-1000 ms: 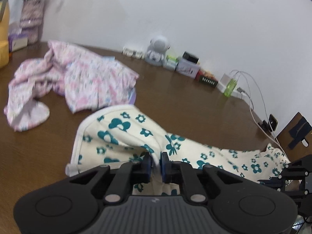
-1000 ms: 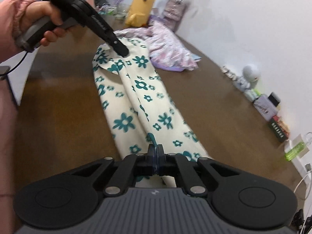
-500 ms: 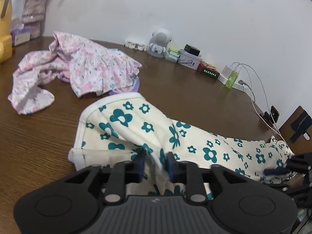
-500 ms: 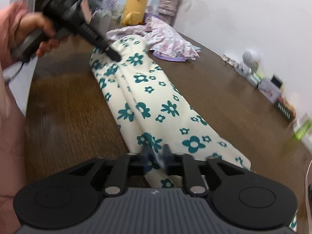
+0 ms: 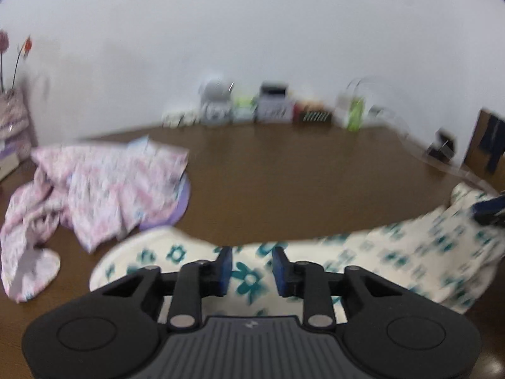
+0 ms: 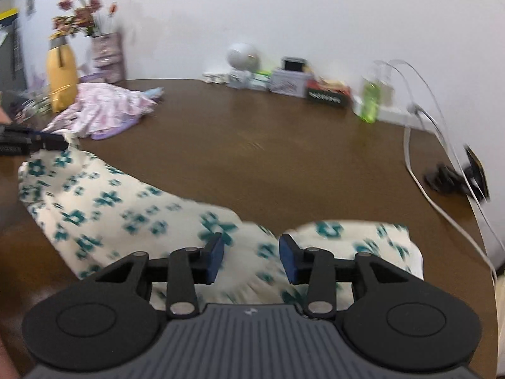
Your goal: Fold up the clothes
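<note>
A cream garment with teal flowers (image 5: 394, 255) lies stretched across the brown table (image 5: 284, 170), folded lengthwise. My left gripper (image 5: 252, 268) stands open just above one end of it, nothing between the pads. My right gripper (image 6: 251, 259) is open over the other end of the same garment (image 6: 120, 205), jaws wide apart and empty. Each gripper's tip shows at the edge of the other's view: the left gripper's tip (image 6: 34, 142) at the garment's far corner, the right gripper's tip (image 5: 489, 211). Both views are motion-blurred.
A crumpled pink floral garment (image 5: 94, 189) lies at the left over a purple piece. Small boxes, a white round toy (image 6: 243, 58) and a green bottle (image 6: 369, 101) line the wall. White cables (image 6: 419, 158) and a black clip sit at the right. A yellow bottle (image 6: 61, 79) and flower vase stand far left.
Both grippers were shut on the teal-flowered garment a second ago; both have opened and let it go. The garment now rests on the table and both cameras have tilted up.
</note>
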### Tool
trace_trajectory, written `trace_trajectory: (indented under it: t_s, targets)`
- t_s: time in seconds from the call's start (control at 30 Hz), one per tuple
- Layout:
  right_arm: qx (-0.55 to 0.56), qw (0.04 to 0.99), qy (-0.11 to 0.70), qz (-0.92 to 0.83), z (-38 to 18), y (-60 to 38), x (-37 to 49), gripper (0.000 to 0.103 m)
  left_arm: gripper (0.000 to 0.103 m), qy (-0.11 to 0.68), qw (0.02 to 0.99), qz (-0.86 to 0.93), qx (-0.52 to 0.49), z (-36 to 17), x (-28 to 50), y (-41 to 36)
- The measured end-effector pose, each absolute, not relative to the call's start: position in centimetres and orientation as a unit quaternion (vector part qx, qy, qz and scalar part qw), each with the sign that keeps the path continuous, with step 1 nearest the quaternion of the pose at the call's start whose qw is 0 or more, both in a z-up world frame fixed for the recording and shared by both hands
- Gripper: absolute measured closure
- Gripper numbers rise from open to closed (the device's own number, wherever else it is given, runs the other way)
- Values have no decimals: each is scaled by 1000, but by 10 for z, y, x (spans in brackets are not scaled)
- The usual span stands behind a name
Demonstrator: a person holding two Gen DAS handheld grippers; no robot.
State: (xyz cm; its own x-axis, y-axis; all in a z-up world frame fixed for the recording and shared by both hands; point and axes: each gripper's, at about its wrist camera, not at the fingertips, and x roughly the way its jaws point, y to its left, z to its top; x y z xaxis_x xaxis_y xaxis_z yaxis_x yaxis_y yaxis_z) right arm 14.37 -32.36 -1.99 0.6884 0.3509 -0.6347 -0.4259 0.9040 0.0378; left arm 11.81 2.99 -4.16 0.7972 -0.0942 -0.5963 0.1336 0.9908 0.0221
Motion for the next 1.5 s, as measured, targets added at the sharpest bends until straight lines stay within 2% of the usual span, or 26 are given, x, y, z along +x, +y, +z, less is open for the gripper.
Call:
trace_trajectory:
  t_s: [0.1, 0.2, 0.3, 0.37, 0.43, 0.67, 0.7, 0.73, 0.77, 0.8, 0.87, 0.9, 1.07, 1.37, 1.5]
  targets:
    - [-30, 920, 344, 185, -34, -342, 138, 63, 82, 327, 944, -33, 23, -53, 116, 41]
    - [0, 922, 339, 185, -40, -354, 127, 63, 77, 333, 943, -17, 5, -54, 114, 49]
    - [43, 929, 319, 182, -27, -372, 125, 61, 77, 330, 944, -14, 11, -51, 112, 47]
    - [77, 935, 309, 154, -15, -393, 127, 56, 76, 317, 948, -26, 12, -43, 110, 40]
    - [95, 933, 328, 119, -15, -413, 136, 53, 76, 305, 952, -38, 13, -35, 108, 32]
    - [158, 896, 401, 104, -33, -439, 160, 53, 74, 279, 944, -169, 55, -23, 113, -39]
    - [167, 890, 411, 105, -36, -441, 163, 61, 74, 283, 940, -182, 59, -25, 116, -49]
    - [176, 888, 412, 108, -35, -441, 164, 85, 74, 287, 936, -192, 64, -28, 117, -58]
    - [186, 888, 406, 114, -31, -442, 163, 96, 74, 291, 933, -200, 71, -31, 120, -65]
    - [195, 888, 399, 121, -28, -443, 161, 101, 75, 296, 929, -207, 79, -35, 122, -72]
    - [190, 896, 382, 124, -15, -440, 153, 101, 84, 314, 923, -205, 85, -44, 126, -79]
    - [188, 899, 374, 126, -7, -438, 147, 101, 85, 323, 920, -204, 88, -48, 128, -82]
    - [201, 900, 366, 128, 3, -439, 109, 101, 85, 337, 919, -191, 72, -60, 130, -80]
    - [173, 910, 366, 92, -34, -432, 98, 101, 83, 330, 923, -186, 64, -62, 127, -77]
    - [166, 926, 331, 80, -18, -434, 92, 89, 83, 329, 924, -189, 56, -62, 128, -75]
